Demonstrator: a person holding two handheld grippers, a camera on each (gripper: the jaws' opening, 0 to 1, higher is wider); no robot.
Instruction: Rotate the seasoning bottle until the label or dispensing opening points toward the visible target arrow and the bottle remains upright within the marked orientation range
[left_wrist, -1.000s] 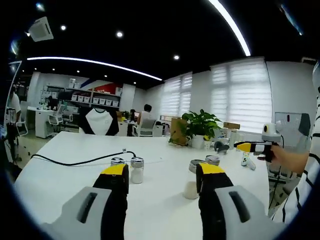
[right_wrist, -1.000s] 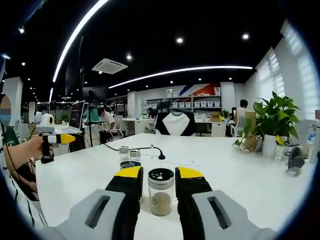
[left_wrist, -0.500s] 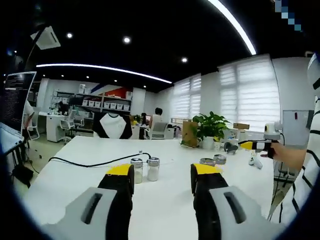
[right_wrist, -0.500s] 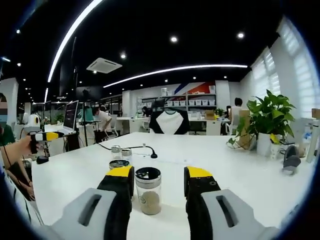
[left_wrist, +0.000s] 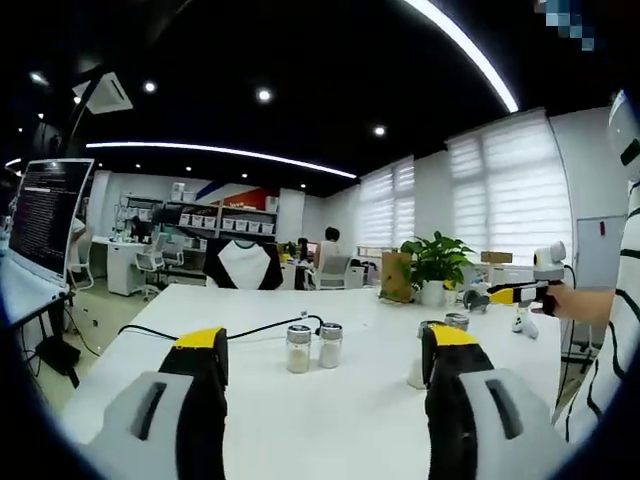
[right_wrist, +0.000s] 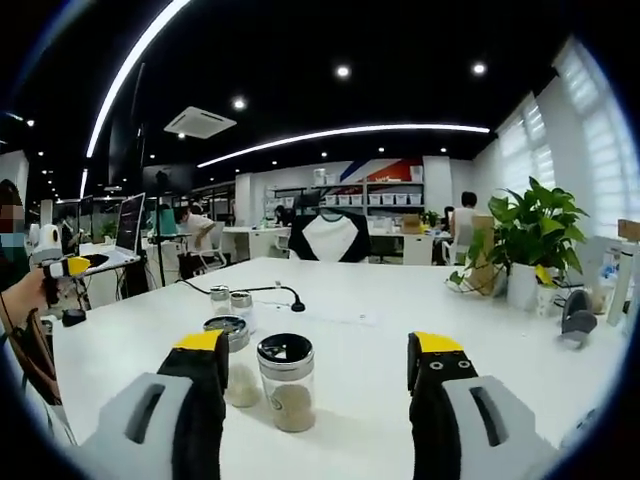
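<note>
The right tongs (right_wrist: 318, 352) stand spread wide and grip nothing, their yellow-tipped jaws flanking a seasoning bottle (right_wrist: 285, 381) without touching it. The bottle stands upright on the white tabletop (right_wrist: 370, 345), nearer the left jaw, with a dark lid and a low layer of brownish seasoning at its base. No target arrow or marked range can be made out, so whether the label or opening faces correctly I cannot tell. With the bottle standing free between parted jaws, it looks either released from a turn or about to be taken up for one.

Just left of it, partly behind the left jaw, a second jar (right_wrist: 232, 356) holds white powder. Farther back stand a pair of small shakers (right_wrist: 230, 304), and a black cable (right_wrist: 245, 290) runs past them. A potted plant (right_wrist: 528, 250) sits at the far right of the tabletop.

The left tongs (left_wrist: 324, 348) are likewise wide apart and empty, held low over the tabletop (left_wrist: 330, 420), probably kept clear while the other side works. Between their jaws the two shakers (left_wrist: 313, 346) show at mid distance, and two jars (left_wrist: 438, 342) peek out beside the right jaw. At far right the person's hand holds the other gripper.
</note>
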